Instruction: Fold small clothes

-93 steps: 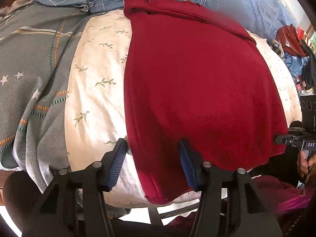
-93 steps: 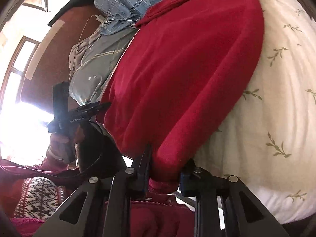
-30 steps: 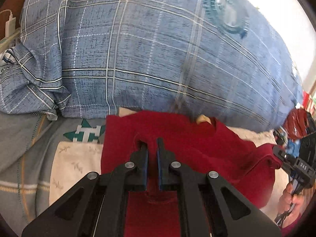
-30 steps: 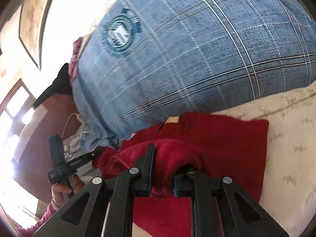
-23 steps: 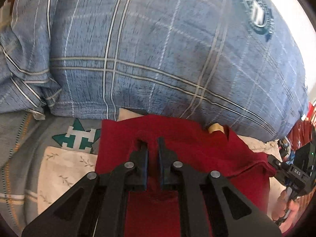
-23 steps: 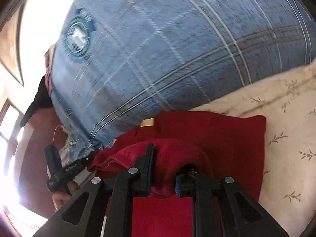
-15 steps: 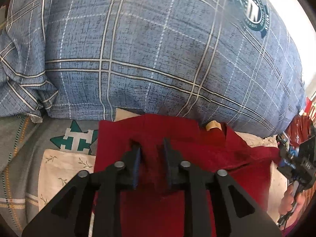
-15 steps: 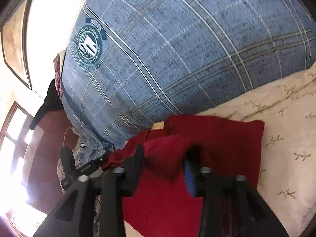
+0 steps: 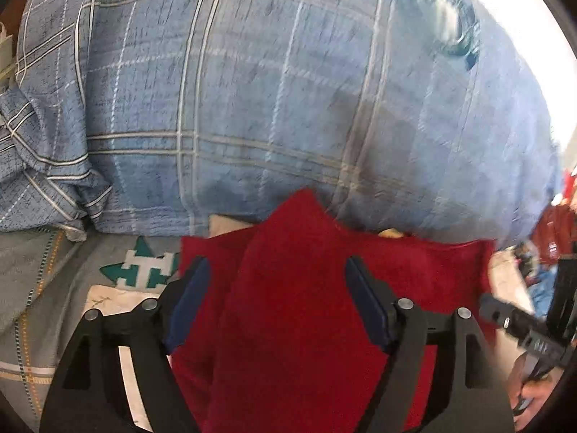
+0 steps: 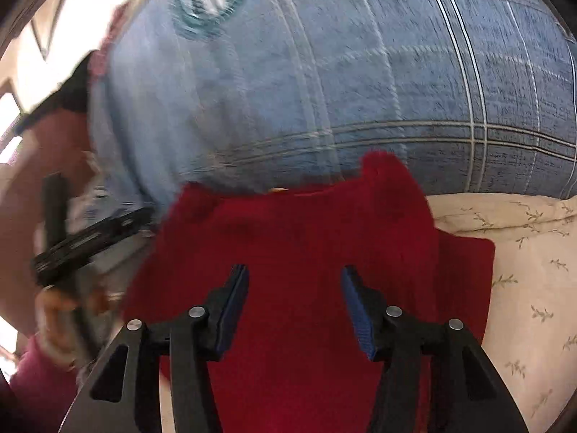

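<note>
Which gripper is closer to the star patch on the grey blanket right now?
Left. The left gripper hovers open over the red garment, just beside the star patch. The right gripper is over the garment's opposite side, by the leaf-print sheet.

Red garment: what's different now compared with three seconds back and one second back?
Both grippers let go: the left gripper and right gripper, shut on the red knit garment a second ago, now stand open over it. Three seconds ago it lay spread long; its near hem has since been carried up to the collar, halving it. The blue plaid pillow and leaf-print cream sheet lie as before.
</note>
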`<state>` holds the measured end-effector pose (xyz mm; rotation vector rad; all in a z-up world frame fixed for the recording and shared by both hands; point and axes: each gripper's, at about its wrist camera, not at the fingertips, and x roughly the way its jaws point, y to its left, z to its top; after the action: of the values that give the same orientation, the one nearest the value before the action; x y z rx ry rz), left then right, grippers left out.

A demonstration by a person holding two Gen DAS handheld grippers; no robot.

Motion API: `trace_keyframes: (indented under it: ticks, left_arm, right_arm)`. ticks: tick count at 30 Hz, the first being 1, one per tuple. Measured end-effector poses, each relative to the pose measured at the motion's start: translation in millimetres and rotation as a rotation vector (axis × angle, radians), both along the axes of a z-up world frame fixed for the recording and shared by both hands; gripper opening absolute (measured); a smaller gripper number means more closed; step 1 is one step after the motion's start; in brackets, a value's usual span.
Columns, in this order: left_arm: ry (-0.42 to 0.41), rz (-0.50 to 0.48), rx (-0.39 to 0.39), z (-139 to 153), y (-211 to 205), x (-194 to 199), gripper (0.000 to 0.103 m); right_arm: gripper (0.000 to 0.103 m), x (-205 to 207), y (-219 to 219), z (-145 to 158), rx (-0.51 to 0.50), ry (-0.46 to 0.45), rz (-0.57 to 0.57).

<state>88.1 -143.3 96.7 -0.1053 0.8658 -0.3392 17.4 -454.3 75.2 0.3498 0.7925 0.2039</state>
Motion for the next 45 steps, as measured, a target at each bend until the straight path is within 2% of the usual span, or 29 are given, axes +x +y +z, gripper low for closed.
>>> trace_keyframes:
  ticks: [3, 6, 9, 11, 14, 20, 26, 29, 30, 31, 35, 39, 45]
  left_arm:
    - [0.061, 0.034, 0.034, -23, 1, 12, 0.077]
    - [0.105, 0.068, 0.079, -47, 4, 26, 0.077]
    - [0.119, 0.075, 0.086, -60, 5, 31, 0.077]
    - [0.107, 0.077, 0.090, -60, 5, 29, 0.077]
    - [0.092, 0.065, 0.108, -53, 6, 22, 0.077]
    - [0.056, 0.023, 0.074, -30, 31, -18, 0.077]
    - [0.045, 0.011, 0.089, -29, 64, -73, 0.077]
    - [0.089, 0.028, 0.144, -44, 71, -89, 0.077]
    - [0.108, 0.030, 0.157, -52, 71, -91, 0.077]
    - [0.121, 0.032, 0.150, -58, 70, -94, 0.077]
    - [0.127, 0.044, 0.095, -56, 83, -106, 0.077]
    - [0.094, 0.040, 0.085, -49, 87, -114, 0.077]
    - [0.100, 0.026, 0.064, -50, 90, -111, 0.077]
  right_arm:
    - [0.051, 19, -26, -13, -0.021, 0.015, -0.130]
    - [0.051, 36, -59, -29, 0.018, 0.044, -0.243]
    - [0.051, 56, -72, -50, 0.045, 0.125, -0.258]
    - [0.052, 58, -72, -49, 0.033, 0.125, -0.261]
    - [0.052, 47, -66, -35, -0.011, 0.110, -0.253]
    - [0.053, -18, -51, 0, -0.064, 0.028, -0.187]
    - [0.052, -62, -35, -2, -0.074, 0.040, -0.120]
    - [0.049, -60, -30, -19, -0.127, 0.105, -0.137]
    - [0.049, -55, -33, -30, -0.119, 0.144, -0.133]
    - [0.049, -54, -28, -34, -0.111, 0.146, -0.140]
    - [0.054, -62, -17, -12, -0.106, 0.111, -0.152]
    - [0.054, -68, 15, 6, -0.150, 0.057, -0.089]
    - [0.054, -39, 79, 17, -0.097, 0.048, 0.041]
